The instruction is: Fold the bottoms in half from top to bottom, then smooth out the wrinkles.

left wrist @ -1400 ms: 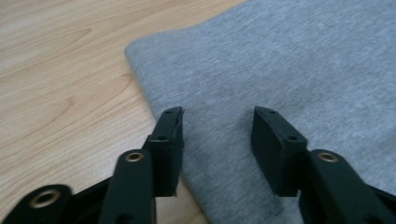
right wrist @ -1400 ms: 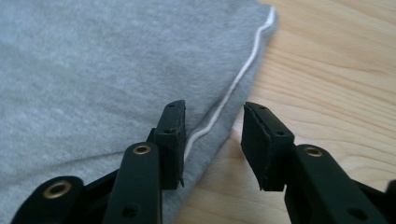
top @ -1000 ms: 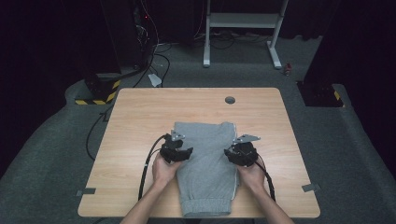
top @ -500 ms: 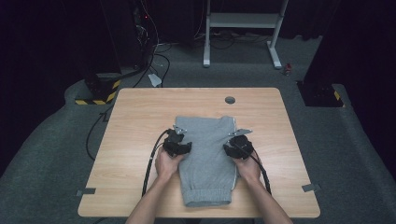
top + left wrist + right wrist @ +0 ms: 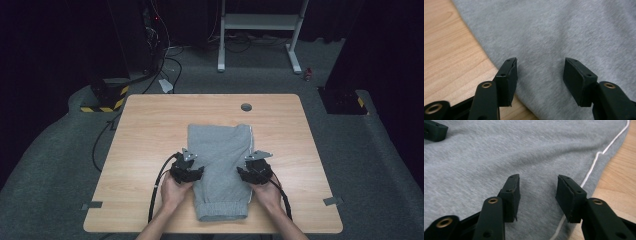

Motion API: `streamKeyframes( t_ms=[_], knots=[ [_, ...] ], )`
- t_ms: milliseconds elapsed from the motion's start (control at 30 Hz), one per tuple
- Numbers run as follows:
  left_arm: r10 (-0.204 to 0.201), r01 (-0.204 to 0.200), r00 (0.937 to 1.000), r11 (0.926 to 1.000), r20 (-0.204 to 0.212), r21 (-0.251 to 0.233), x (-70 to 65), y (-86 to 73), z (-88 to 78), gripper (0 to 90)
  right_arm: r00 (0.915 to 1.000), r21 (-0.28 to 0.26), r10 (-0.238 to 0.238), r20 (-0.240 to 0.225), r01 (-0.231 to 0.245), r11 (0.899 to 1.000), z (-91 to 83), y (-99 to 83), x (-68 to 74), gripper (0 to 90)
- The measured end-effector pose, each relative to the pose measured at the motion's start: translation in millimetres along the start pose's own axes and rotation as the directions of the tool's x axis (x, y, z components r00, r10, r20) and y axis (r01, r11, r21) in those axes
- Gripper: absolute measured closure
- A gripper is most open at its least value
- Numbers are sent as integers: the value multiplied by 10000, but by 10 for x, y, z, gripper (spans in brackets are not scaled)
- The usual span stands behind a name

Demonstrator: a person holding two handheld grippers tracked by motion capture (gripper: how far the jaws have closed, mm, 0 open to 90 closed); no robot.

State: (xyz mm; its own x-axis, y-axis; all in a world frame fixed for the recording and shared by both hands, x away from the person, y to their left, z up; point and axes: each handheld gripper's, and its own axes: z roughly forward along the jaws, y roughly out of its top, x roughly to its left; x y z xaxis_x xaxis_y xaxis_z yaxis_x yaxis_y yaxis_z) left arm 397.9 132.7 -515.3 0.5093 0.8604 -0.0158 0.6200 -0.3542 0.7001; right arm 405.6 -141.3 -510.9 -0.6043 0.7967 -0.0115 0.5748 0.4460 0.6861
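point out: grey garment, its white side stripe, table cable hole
grey garment (image 5: 220, 150): high view, middle of the folded cloth.
white side stripe (image 5: 592, 167): right gripper view, on the thin cord line near the cloth's edge.
cable hole (image 5: 246, 107): high view, centre of the round grommet in the table.

I have both forearms coming in over the near edge of the counter, hands side by side. My left black two-jaw gripper (image 5: 187, 168) sits toward the near left corner, its fingers (image 5: 507, 77) spread with nothing pinched. My right black two-jaw gripper (image 5: 257, 169) mirrors it, fingers (image 5: 511, 195) apart and just widening, empty between.
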Motion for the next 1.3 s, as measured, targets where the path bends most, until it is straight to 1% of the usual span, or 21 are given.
streamKeyframes(
  t_ms=[33, 67, 100, 133, 267, 333, 367, 500, 567, 700, 767, 800, 867, 967, 1067, 1100, 1167, 1200, 1300],
  knots=[
    [0, 0, 10000, 10000, 0, 0, 0, 0, 0, 439, 10000, 0, 0, 0, 0, 10000, 0, 0, 0, 518],
    [-74, 74, 10000, 10000, -25, -22, 18, -4, 8, 436, 9996, -9, 237, -173, -237, 9997, 21, -17, -27, 501],
    [-74, 74, 10000, 10000, -25, -22, 18, -4, 8, 435, 9996, -9, 237, -173, -237, 9997, 21, -17, -27, 501],
    [-23, 23, 9999, 10000, -171, -42, 28, -4, 18, 436, 9989, 11, 368, -276, -368, 9993, 20, -24, -52, 494],
    [-57, 55, 9997, 9999, -221, -96, 39, 2, 34, 433, 9995, 23, 187, -264, -186, 9998, 19, -27, -65, 480],
    [-47, 46, 9998, 10000, -210, -84, 46, 9, 40, 432, 9995, -21, 151, -267, -151, 9999, 26, -30, -80, 465],
    [-29, 28, 9998, 10000, -207, -69, 51, 12, 42, 431, 9994, -22, 213, -266, -214, 9998, 29, -32, -84, 460],
    [-49, 48, 9997, 10000, -230, -46, 62, 31, 59, 425, 9996, -65, 173, -226, -175, 9998, 36, -31, -99, 457],
    [-102, 99, 9995, 9999, -308, -128, 74, 52, 89, 423, 9997, -39, 120, -215, -121, 9999, 46, -18, -119, 449],
    [-240, 229, 9990, 9993, -376, -291, 83, 67, 124, 423, 9996, 129, 190, -184, -188, 9997, 65, 24, -179, 443],
    [-217, 208, 9991, 9995, -377, -252, 85, 75, 129, 423, 9996, 197, 230, -169, -226, 9995, 76, 42, -197, 441],
    [-220, 215, 9991, 9997, -376, -134, 90, 109, 146, 423, 9997, 212, 186, -148, -183, 9996, 82, 51, -208, 441],
    [-187, 187, 9992, 9998, -346, -1, 102, 147, 167, 423, 9995, 251, 296, -103, -294, 9993, 92, 67, -219, 440],
    [-216, 212, 9991, 9997, -354, -103, 117, 165, 196, 424, 9993, 305, 376, -37, -375, 9988, 94, 77, -231, 441],
    [-253, 241, 9990, 9992, -381, -328, 132, 167, 226, 424, 9988, 276, 495, -22, -495, 9984, 88, 76, -260, 462],
    [-247, 234, 9990, 9991, -366, -343, 138, 171, 231, 425, 9982, 262, 596, -15, -595, 9979, 76, 74, -276, 496],
    [-224, 218, 9991, 9996, -363, -154, 151, 206, 240, 425, 9976, 31, 683, 99, -683, 9977, 50, 60, -295, 548],
    [-174, 175, 9994, 9998, -305, 36, 159, 237, 246, 425, 9976, 41, 687, 41, -687, 9976, 47, 60, -309, 557],
    [-306, 307, 9993, 9995, -235, 71, 191, 269, 270, 425, 9974, 34, 724, -23, -724, 9974, 38, 73, -350, 568]
  ],
)
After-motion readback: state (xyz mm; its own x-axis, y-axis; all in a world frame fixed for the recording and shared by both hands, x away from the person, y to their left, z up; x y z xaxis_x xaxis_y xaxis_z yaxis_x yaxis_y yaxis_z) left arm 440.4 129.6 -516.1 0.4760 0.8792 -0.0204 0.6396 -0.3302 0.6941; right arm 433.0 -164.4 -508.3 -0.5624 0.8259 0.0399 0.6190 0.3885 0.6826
